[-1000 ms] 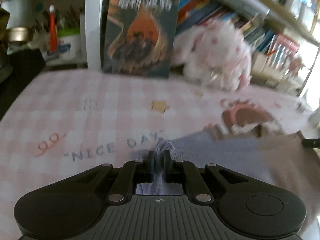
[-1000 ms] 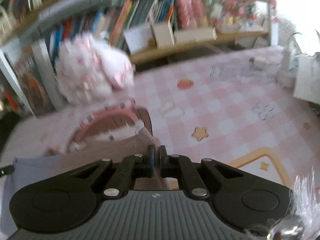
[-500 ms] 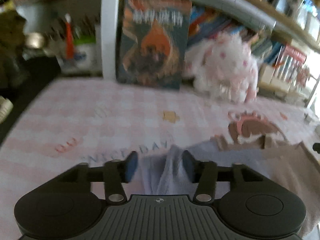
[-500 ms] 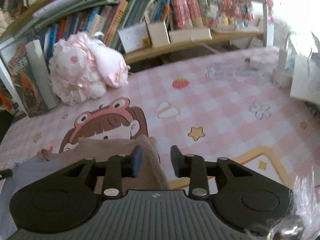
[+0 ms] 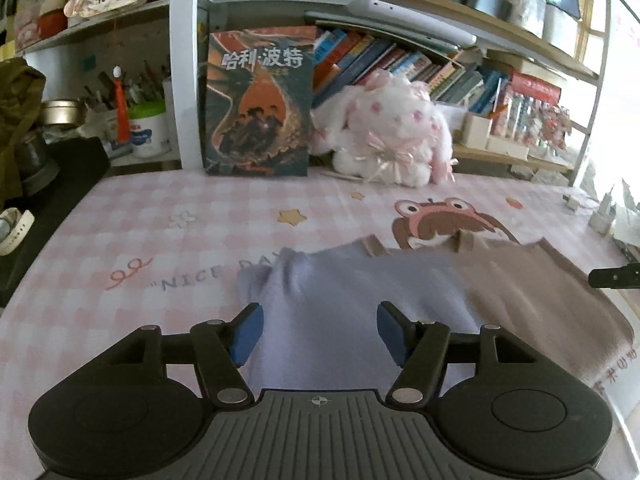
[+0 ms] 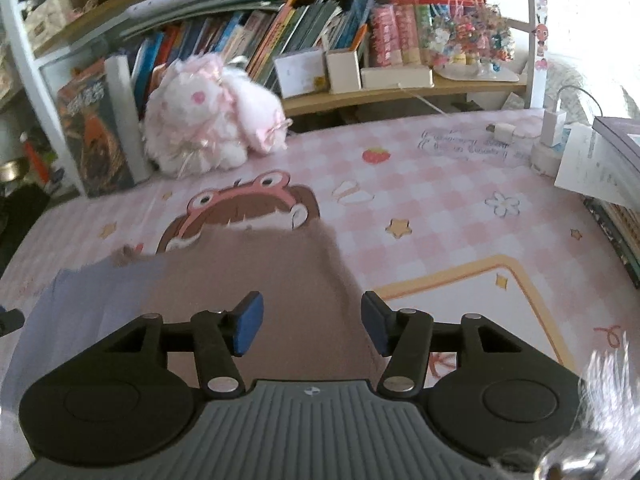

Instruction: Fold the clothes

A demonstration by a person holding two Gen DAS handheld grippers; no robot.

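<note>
A garment lies flat on the pink checked table mat, lavender on its left part and brown on its right part. In the right wrist view the brown part fills the middle and the lavender part lies to the left. My left gripper is open and empty, just above the lavender cloth. My right gripper is open and empty, over the brown cloth's right edge. The right gripper's finger tip shows at the right edge of the left wrist view.
A white and pink plush rabbit and an upright book stand at the back of the table below bookshelves. A charger and papers lie at the right. A dark object sits off the left edge.
Both grippers were shut on the garment's corners a second ago. They have opened, let the cloth drop flat on the mat and pulled back from it.
</note>
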